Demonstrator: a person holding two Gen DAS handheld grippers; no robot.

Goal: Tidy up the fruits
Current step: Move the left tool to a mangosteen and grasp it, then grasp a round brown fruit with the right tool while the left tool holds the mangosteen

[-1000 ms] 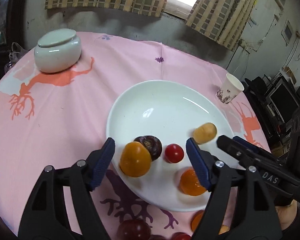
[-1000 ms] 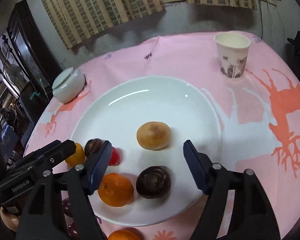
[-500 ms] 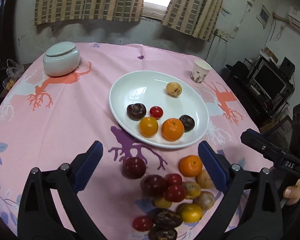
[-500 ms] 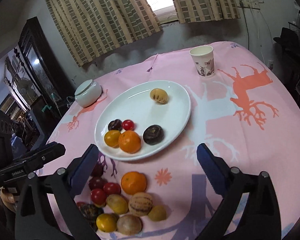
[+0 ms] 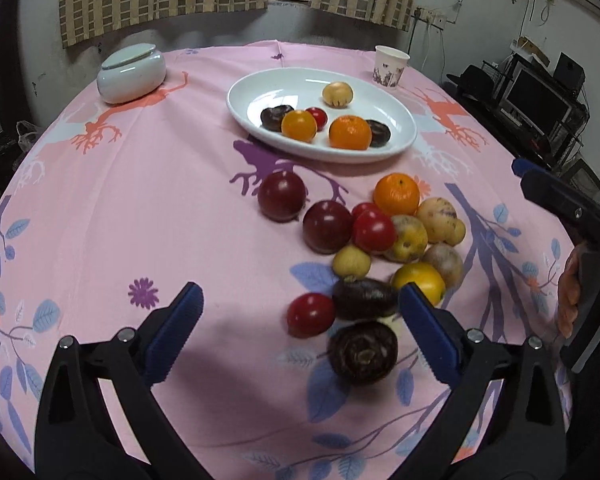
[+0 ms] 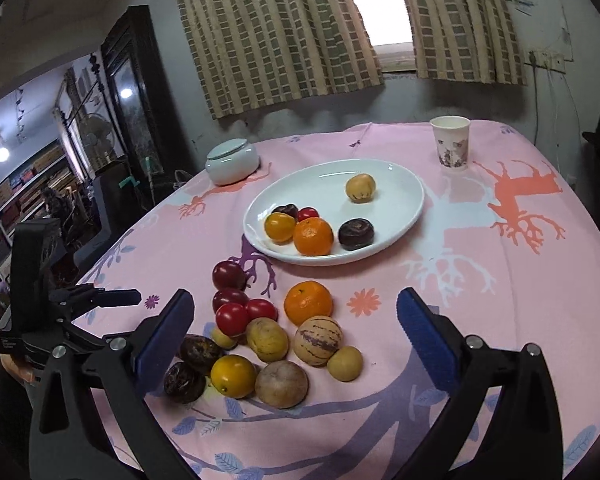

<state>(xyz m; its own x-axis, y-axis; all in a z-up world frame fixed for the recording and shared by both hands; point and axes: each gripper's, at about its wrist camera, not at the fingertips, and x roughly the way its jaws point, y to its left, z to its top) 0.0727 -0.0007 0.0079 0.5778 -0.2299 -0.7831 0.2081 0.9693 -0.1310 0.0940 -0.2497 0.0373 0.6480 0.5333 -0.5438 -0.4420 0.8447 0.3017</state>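
Both hand-held grippers, left and right, empty, jaws wide apart; fruit pile frame centre, plate above it

Right claw (mostly out of frame)

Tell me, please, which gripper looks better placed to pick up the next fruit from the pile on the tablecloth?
Probably the left gripper: open, with the dark wrinkled fruit and red tomato between its fingers. The right gripper, also open, frames the pile from farther back.
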